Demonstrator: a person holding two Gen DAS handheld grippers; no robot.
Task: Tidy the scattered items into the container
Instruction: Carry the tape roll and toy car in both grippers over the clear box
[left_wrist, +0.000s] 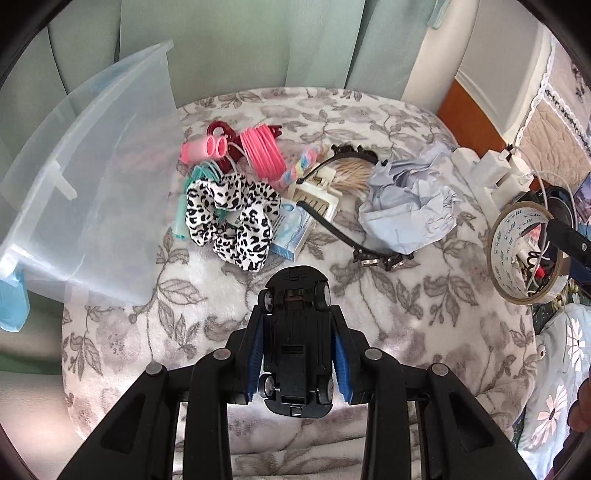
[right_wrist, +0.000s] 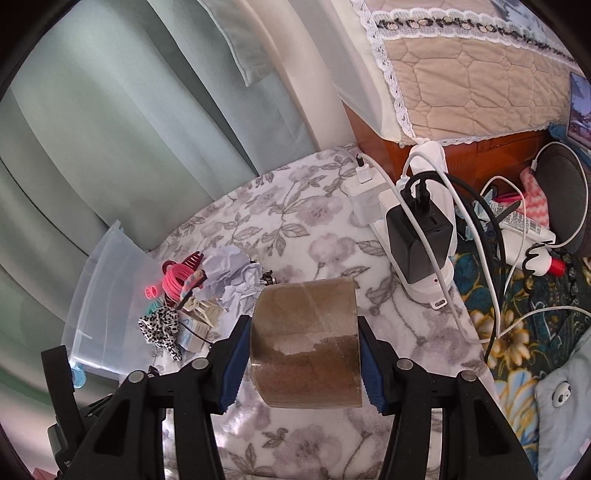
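Observation:
My left gripper (left_wrist: 297, 321) is shut on a black toy car (left_wrist: 295, 343), held underside up above the floral blanket (left_wrist: 424, 325). My right gripper (right_wrist: 304, 336) is shut on a roll of brown packing tape (right_wrist: 304, 339), also seen at the right of the left wrist view (left_wrist: 524, 254). The clear plastic container (left_wrist: 85, 192) stands to the left, also in the right wrist view (right_wrist: 107, 295). Scattered beside it lie a leopard-print scrunchie (left_wrist: 236, 218), pink rings (left_wrist: 262, 151), pink rollers (left_wrist: 203, 147), a dark red claw clip (left_wrist: 221, 131), a black headband (left_wrist: 343, 229), crumpled pale blue paper (left_wrist: 406, 199) and a cream comb (left_wrist: 317, 192).
A white power strip (right_wrist: 424, 236) with a black charger (right_wrist: 421, 236) and cables lies right of the blanket. A wooden cabinet with a quilted cover (right_wrist: 472, 74) stands behind it. Green curtains (right_wrist: 110, 129) hang at the back. Clutter on dark floral fabric (right_wrist: 528, 295) fills the right side.

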